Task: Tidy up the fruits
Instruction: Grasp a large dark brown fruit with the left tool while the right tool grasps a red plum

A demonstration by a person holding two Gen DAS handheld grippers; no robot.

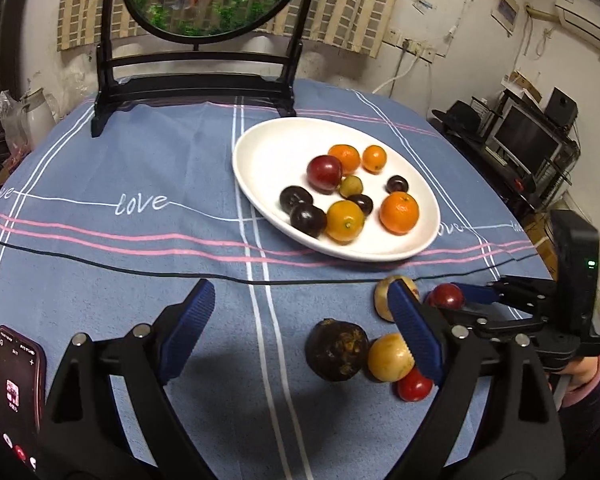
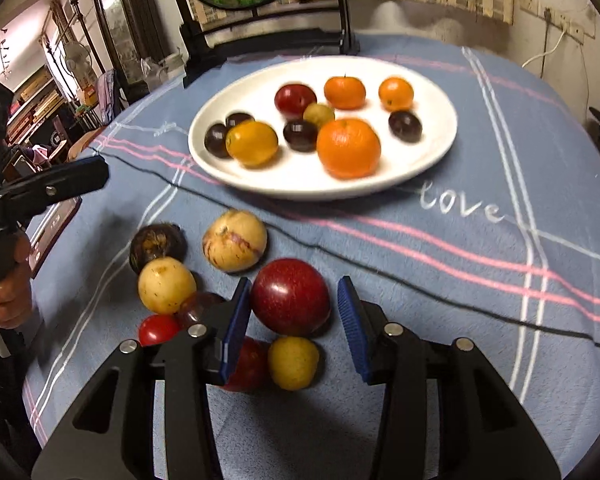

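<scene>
A blue striped cloth covers the counter (image 2: pixel 440 248). The white plate (image 2: pixel 432 160) holds ten fruits: four orange, four dark, one red, one greenish. Seven more lie loose nearby. The left tool (image 1: pixel 300 332) gapes wide, empty; the right tool (image 2: pixel 294 314) straddles a red plum (image 2: pixel 291 296), its left pad touching and the right one still clear.

Some fruits (image 2: pixel 348 148) lie on the plate (image 2: pixel 432 156); more fruits (image 2: pixel 234 240) lie on the tablecloth (image 2: pixel 460 280) in front of it
</scene>
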